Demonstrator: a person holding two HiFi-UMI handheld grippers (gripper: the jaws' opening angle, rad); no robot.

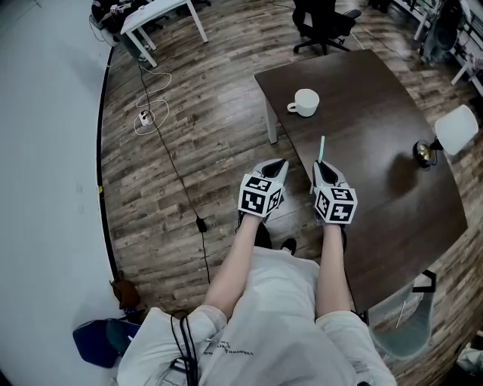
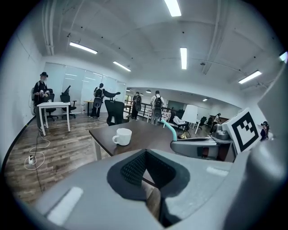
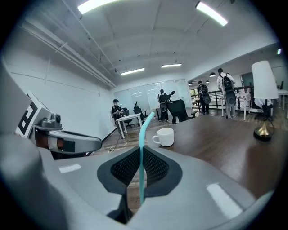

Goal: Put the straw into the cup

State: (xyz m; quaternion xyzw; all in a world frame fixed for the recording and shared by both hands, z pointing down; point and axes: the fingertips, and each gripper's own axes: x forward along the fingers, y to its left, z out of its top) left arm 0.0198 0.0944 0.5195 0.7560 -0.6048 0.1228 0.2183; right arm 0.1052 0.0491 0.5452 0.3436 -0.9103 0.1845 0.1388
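A white cup (image 1: pixel 305 102) with a handle stands on the dark brown table (image 1: pixel 377 136), toward its far left corner; it also shows as the cup (image 2: pixel 122 136) and the cup (image 3: pixel 164 137). My right gripper (image 1: pixel 326 173) is shut on a turquoise straw (image 1: pixel 321 148) that sticks out ahead of the jaws toward the cup; the straw (image 3: pixel 142 152) runs up between the pads with its bent tip on top. My left gripper (image 1: pixel 274 170) hangs at the table's left edge, jaws shut with nothing in them. From the left gripper view the straw (image 2: pixel 170 129) shows at the right.
A brass lamp (image 1: pixel 445 137) with a white shade stands at the table's right side. A black office chair (image 1: pixel 323 22) is beyond the table. Cables (image 1: pixel 153 105) trail over the wooden floor at left, near a white desk (image 1: pixel 158 16). People stand in the background.
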